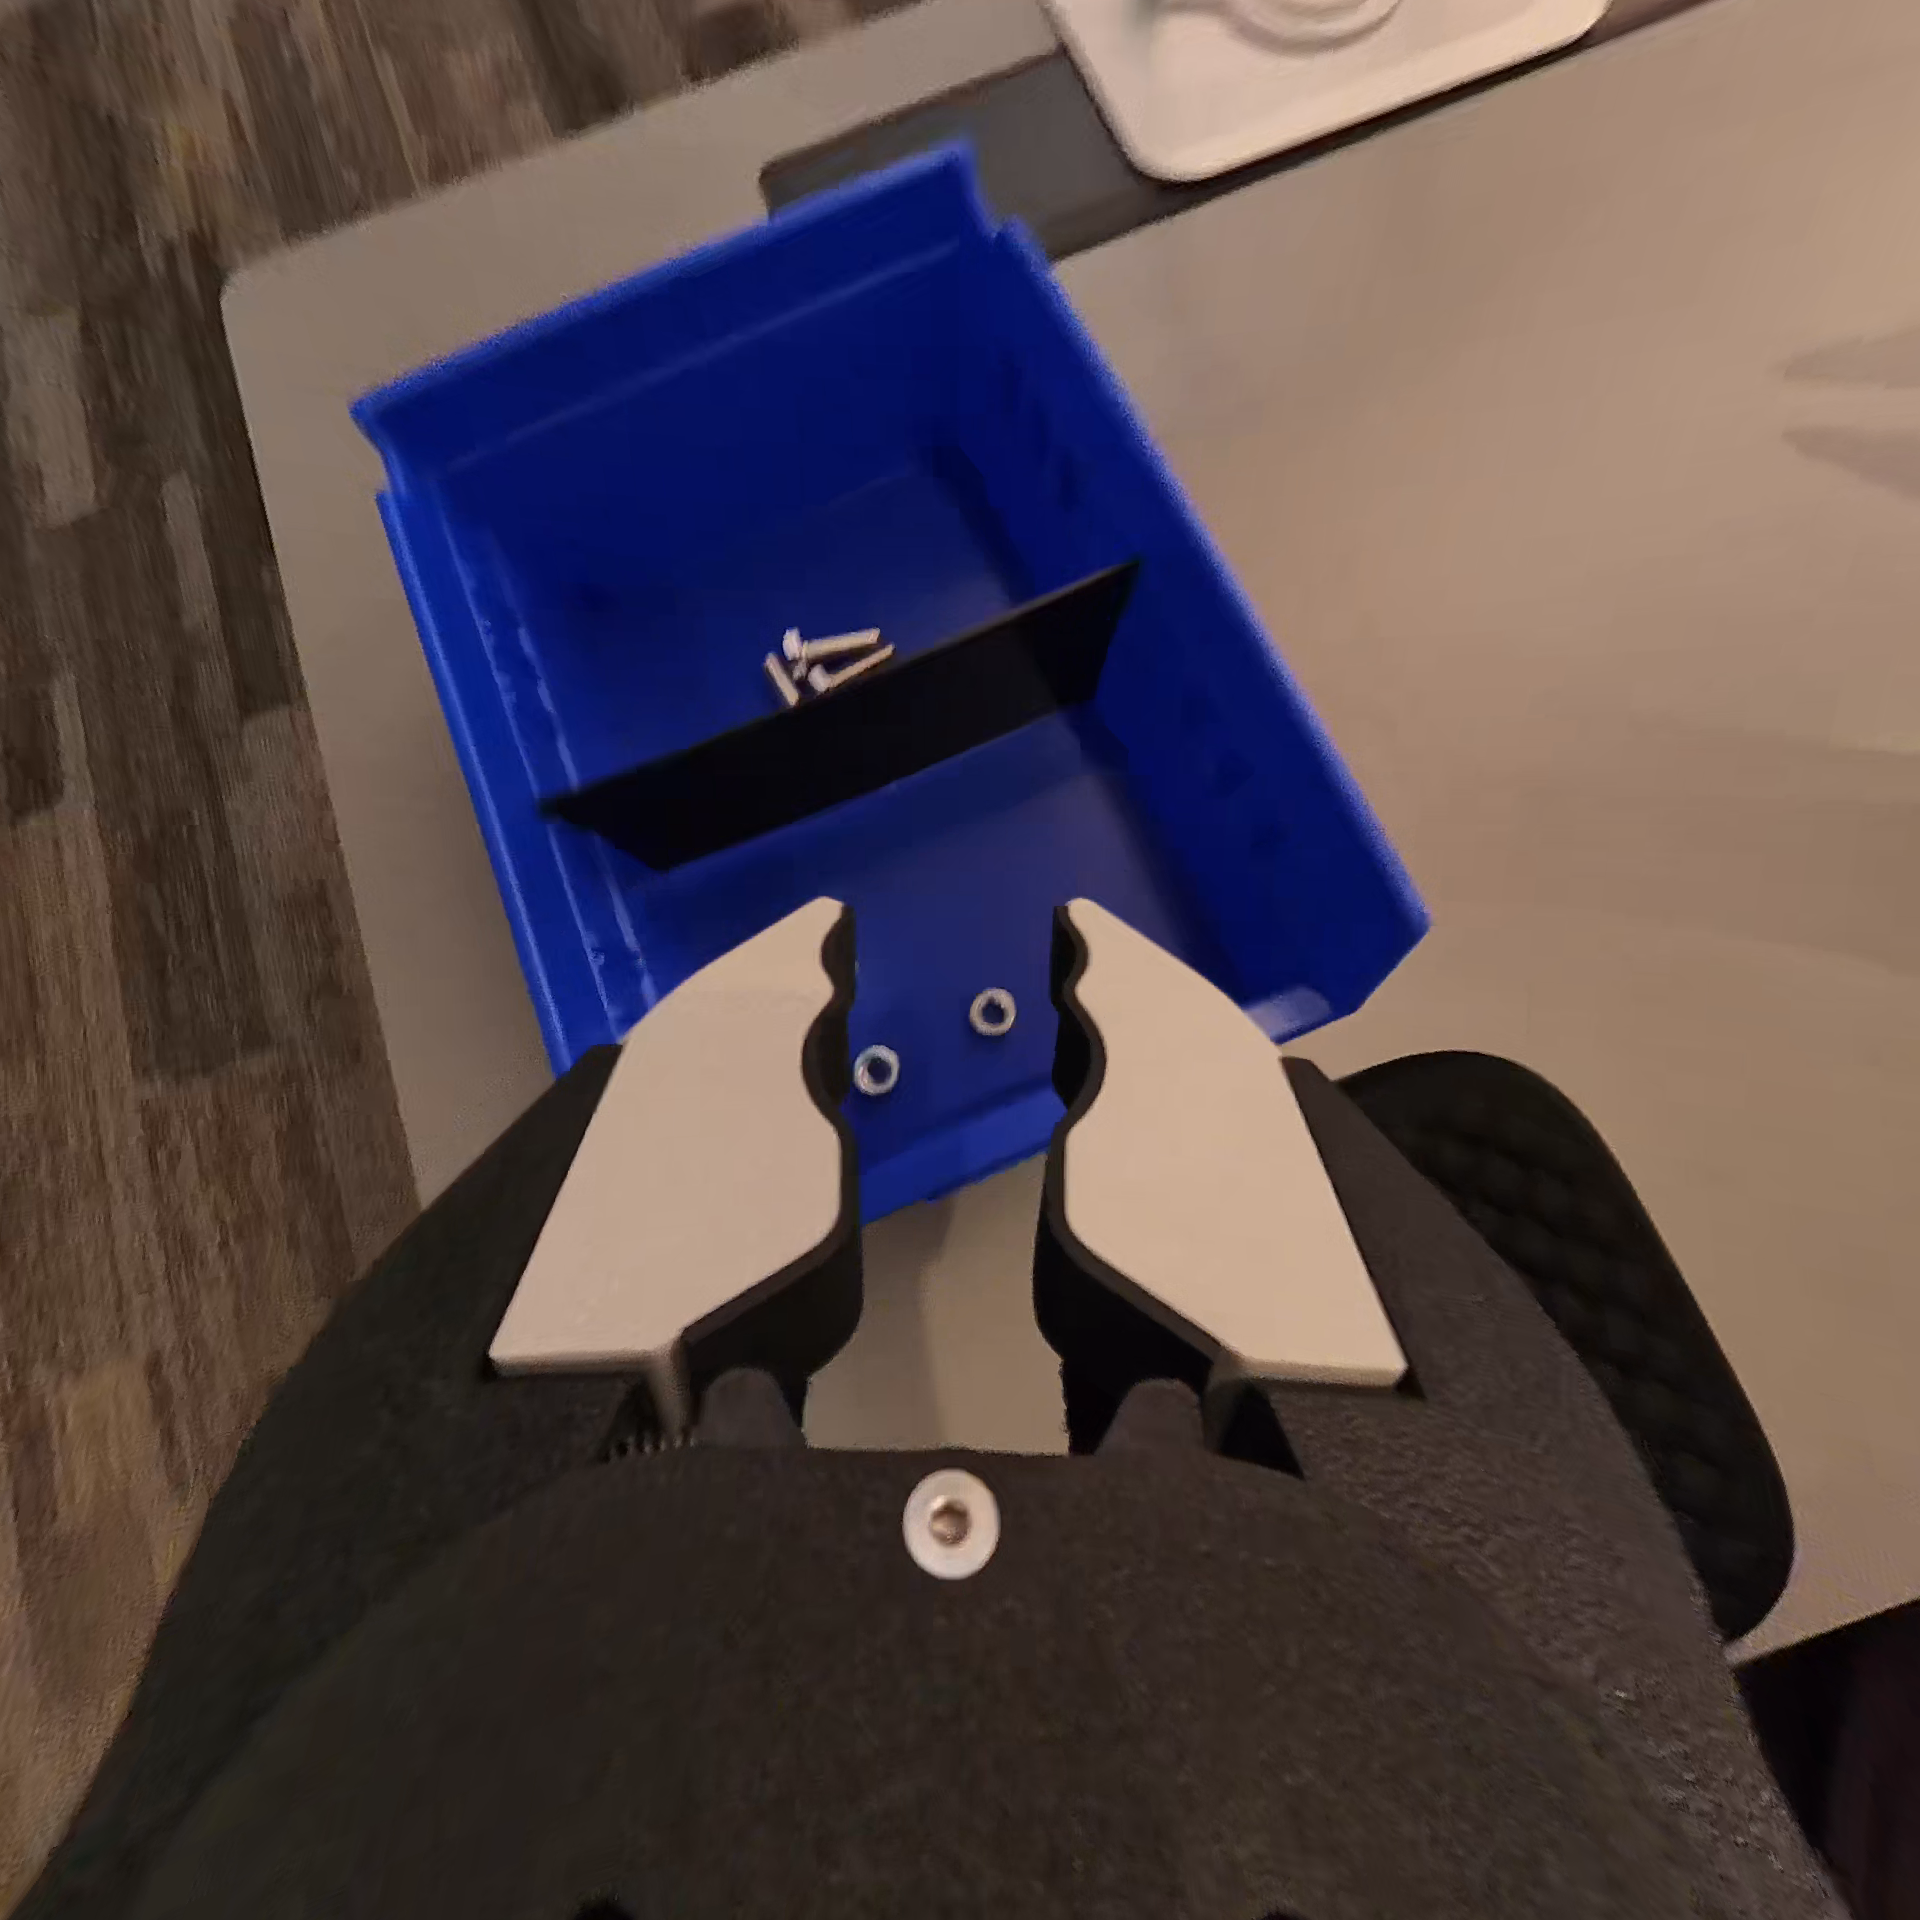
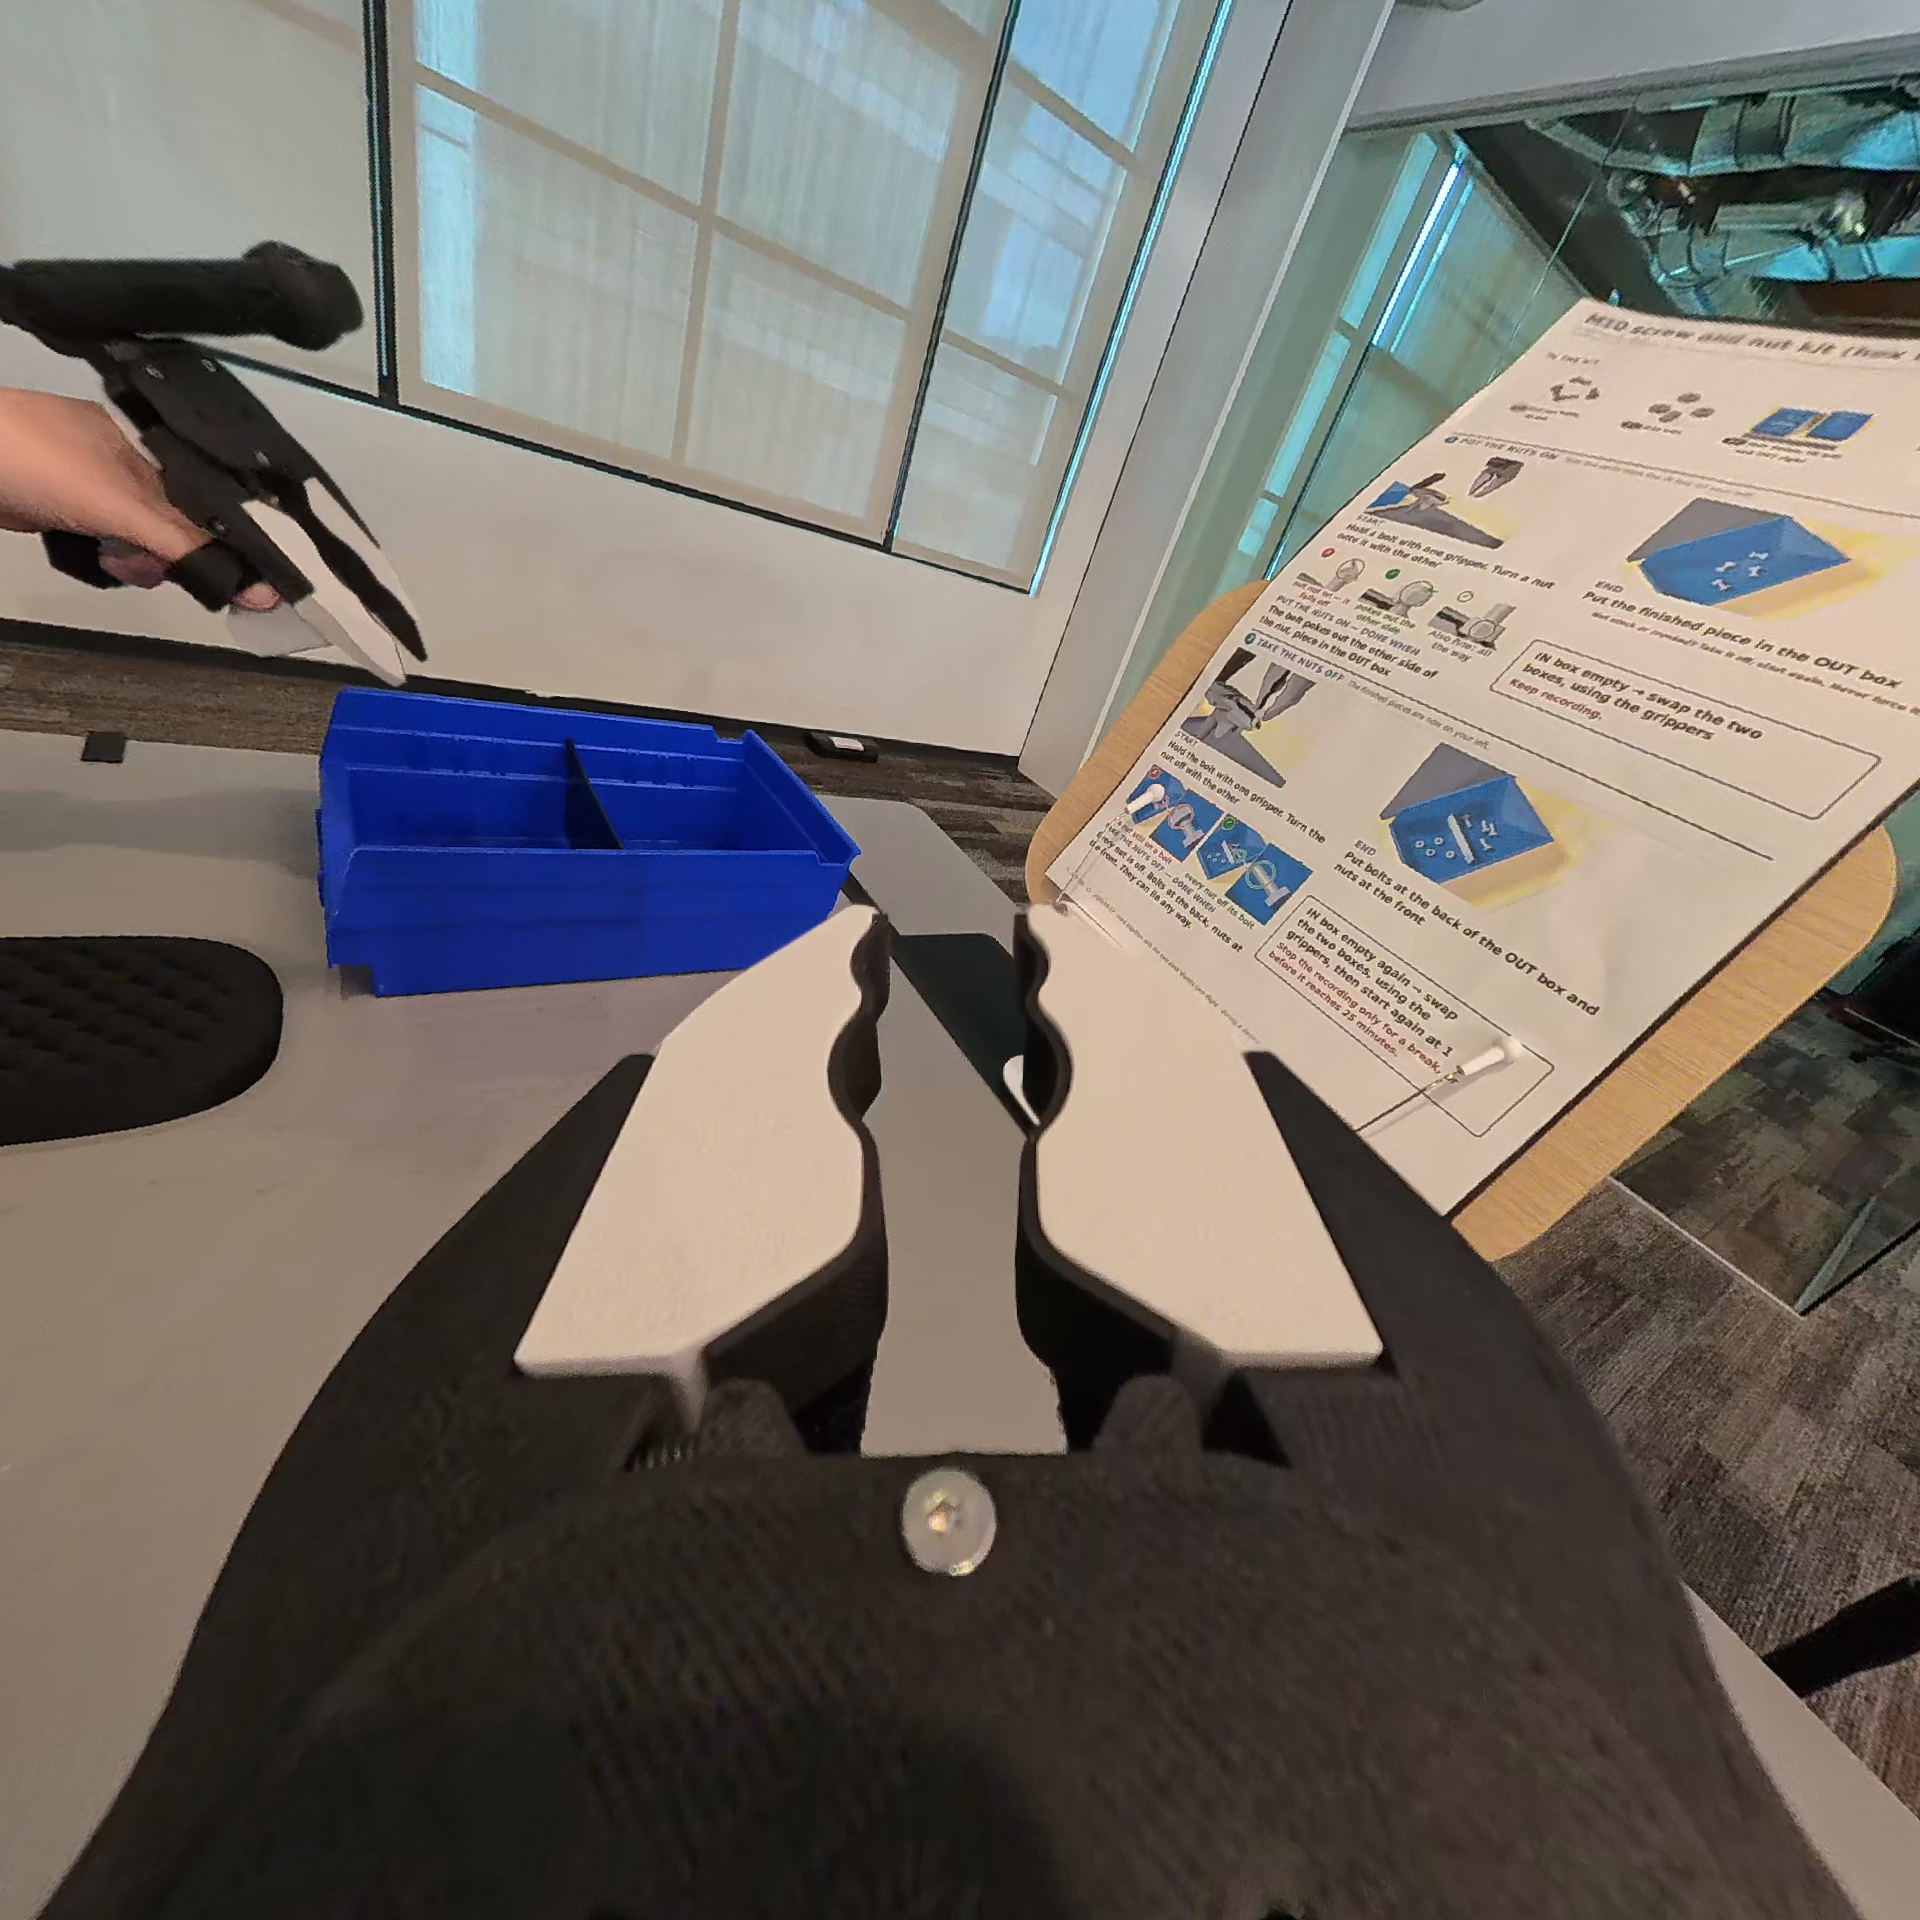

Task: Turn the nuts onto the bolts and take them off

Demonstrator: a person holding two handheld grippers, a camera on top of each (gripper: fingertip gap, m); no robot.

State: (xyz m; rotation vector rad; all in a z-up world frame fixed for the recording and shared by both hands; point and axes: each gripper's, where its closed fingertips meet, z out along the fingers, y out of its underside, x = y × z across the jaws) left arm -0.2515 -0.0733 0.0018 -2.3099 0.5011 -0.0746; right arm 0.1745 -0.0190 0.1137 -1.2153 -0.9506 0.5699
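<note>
A blue bin (image 1: 1247, 665) with a black divider (image 1: 831, 727) stands on the grey table. Several silver bolts (image 1: 826, 663) lie in its far compartment against the divider. Two silver nuts (image 1: 992, 1011) (image 1: 876, 1070) lie in the near compartment. My left gripper (image 1: 951, 925) hovers open and empty above the near compartment, over the nuts. It also shows in the right wrist view (image 2: 400, 644), held by a hand above the bin's (image 2: 582, 914) left end. My right gripper (image 2: 951, 930) is open and empty, off to the bin's right above the table.
A printed instruction sheet (image 2: 1558, 748) leans on a wooden board at the right. A black mesh pad (image 2: 114, 1029) lies on the table in front of the bin, also seen in the left wrist view (image 1: 1558, 1299). A white tray (image 1: 1320, 73) sits at the far table edge. Spacing between my two grippers at the tips: around 45 centimeters.
</note>
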